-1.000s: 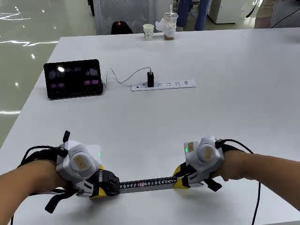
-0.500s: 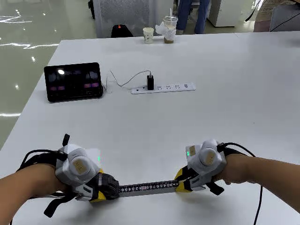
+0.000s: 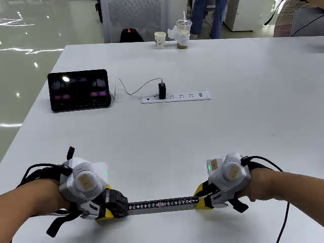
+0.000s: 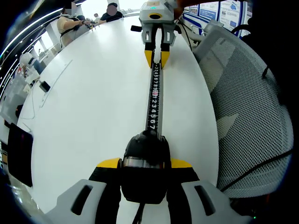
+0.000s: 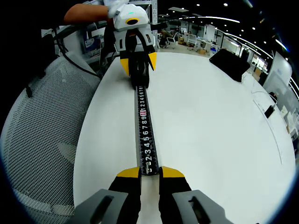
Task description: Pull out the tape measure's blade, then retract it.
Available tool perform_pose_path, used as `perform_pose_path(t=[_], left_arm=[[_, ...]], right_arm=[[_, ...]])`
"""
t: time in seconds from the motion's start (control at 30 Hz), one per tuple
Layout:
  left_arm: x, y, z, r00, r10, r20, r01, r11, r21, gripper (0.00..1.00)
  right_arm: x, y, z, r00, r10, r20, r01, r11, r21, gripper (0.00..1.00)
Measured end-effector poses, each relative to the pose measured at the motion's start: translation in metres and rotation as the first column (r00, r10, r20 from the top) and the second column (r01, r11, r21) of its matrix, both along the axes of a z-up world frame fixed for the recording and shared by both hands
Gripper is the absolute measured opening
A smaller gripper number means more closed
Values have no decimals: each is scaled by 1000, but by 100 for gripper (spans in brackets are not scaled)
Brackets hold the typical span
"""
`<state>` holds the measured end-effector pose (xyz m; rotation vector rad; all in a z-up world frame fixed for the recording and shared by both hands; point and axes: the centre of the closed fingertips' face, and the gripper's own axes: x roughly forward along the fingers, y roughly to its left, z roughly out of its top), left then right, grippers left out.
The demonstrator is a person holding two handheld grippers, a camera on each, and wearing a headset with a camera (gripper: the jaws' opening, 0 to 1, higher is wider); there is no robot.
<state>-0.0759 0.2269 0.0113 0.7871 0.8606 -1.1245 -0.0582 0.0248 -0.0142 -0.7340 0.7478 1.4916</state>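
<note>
tape measure [image 3: 116,203] blade [image 3: 162,204] longer | tablet [image 3: 79,89], power strip [image 3: 176,95] well apart

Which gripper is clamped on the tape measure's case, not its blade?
The left gripper: its jaws flank the black case; the right gripper pinches the blade by its end.

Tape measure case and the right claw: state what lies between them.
The blade spans that stretch, running from the case to the right claw over bare white table. This is clearest in the head view.
</note>
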Motion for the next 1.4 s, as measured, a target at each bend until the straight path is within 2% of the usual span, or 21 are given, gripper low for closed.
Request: perform_pose_path(t=[1.4], left_arm=[[0, -1, 0, 1000, -1, 4, 1, 1000, -7, 32]], right_arm=[[4, -31, -2, 999, -41, -16, 41, 999, -4, 10]])
